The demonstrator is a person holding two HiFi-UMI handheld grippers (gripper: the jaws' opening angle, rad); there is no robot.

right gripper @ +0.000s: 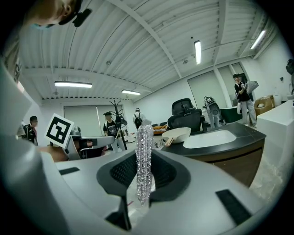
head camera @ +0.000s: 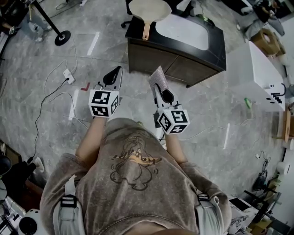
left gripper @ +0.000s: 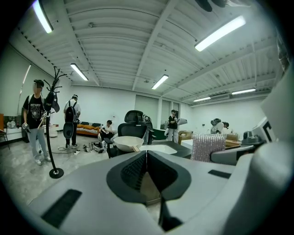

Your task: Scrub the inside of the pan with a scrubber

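Scrubber (right gripper: 144, 160) gripped, pan (head camera: 149, 10) far off on the counter (head camera: 216, 51).
The right gripper (head camera: 161, 91) has its jaws pinched on the thin scrubber; the left gripper (head camera: 111, 77) has its jaws closed, empty. Unsteadied, the pan could skid; the scrubber could twist loose.

Dark sink counter (head camera: 174, 59) with white basin (head camera: 183, 32): ahead of right tongs (head camera: 160, 89). Black coat-stand base (head camera: 62, 37): far ahead-left of left tongs (head camera: 117, 72). White power strip (head camera: 69, 76), cables (head camera: 43, 103): floor, left of left tongs. White cabinet (head camera: 259, 69): far right of right tongs.
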